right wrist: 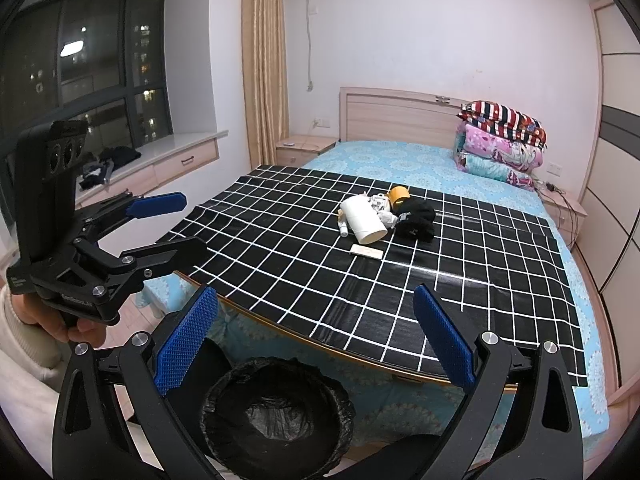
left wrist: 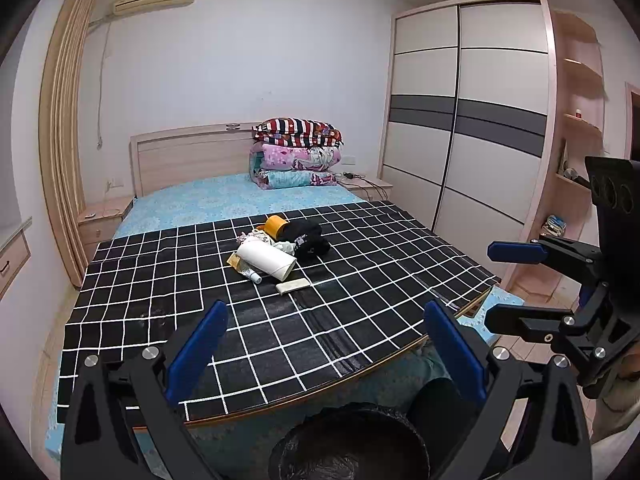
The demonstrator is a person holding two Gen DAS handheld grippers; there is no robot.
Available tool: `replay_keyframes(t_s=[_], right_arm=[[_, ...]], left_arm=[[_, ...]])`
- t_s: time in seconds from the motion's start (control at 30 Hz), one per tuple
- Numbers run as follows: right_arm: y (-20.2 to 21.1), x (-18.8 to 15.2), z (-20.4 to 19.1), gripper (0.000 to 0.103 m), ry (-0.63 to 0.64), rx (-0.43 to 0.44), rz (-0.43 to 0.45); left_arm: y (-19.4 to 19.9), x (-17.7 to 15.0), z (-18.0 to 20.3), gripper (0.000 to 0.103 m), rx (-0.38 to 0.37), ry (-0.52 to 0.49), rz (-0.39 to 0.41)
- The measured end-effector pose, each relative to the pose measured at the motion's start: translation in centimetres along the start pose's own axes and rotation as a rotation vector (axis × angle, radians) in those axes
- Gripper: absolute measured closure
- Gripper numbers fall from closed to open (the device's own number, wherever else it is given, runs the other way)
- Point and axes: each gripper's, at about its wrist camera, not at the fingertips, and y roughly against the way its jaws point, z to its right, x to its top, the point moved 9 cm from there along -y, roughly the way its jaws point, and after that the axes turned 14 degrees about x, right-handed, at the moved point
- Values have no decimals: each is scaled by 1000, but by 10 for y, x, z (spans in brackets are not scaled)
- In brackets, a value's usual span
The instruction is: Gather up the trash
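A pile of trash lies mid-board on the bed: a white paper roll point(left wrist: 266, 260) point(right wrist: 365, 217), a small white tube point(left wrist: 253, 275) point(right wrist: 343, 230), a flat white packet point(left wrist: 293, 285) point(right wrist: 366, 251), crumpled wrappers point(left wrist: 285, 245) point(right wrist: 385, 216), an orange tape roll point(left wrist: 275, 226) point(right wrist: 399, 195) and a black cloth point(left wrist: 308, 240) point(right wrist: 416, 220). A bin with a black liner point(left wrist: 348, 444) point(right wrist: 276, 412) stands below the board's near edge. My left gripper point(left wrist: 326, 354) point(right wrist: 182, 224) and right gripper point(right wrist: 316, 340) point(left wrist: 492, 286) hover open and empty above the bin, well short of the pile.
The black checked board point(left wrist: 200, 320) point(right wrist: 480, 280) lies on a blue-sheeted bed point(left wrist: 224, 196) point(right wrist: 384, 156). Folded quilts point(left wrist: 298, 154) point(right wrist: 502, 144) sit by the headboard. A wardrobe point(left wrist: 468, 120) stands to the right, a window bench point(right wrist: 160, 164) to the left. A hand point(right wrist: 60, 328) holds the left gripper.
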Motion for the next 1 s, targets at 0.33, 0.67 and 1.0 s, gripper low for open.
replay_keyframes(t_s=[0.33, 0.67, 1.0], right_arm=[[1, 0, -1, 4, 1, 1, 1], [1, 0, -1, 4, 2, 1, 1], [0, 0, 0, 4, 1, 1, 1]], left_arm=[[-1, -1, -1, 8, 2, 3, -6], [-1, 0, -2, 8, 4, 7, -9], [-2, 0, -2, 8, 9, 9, -11]])
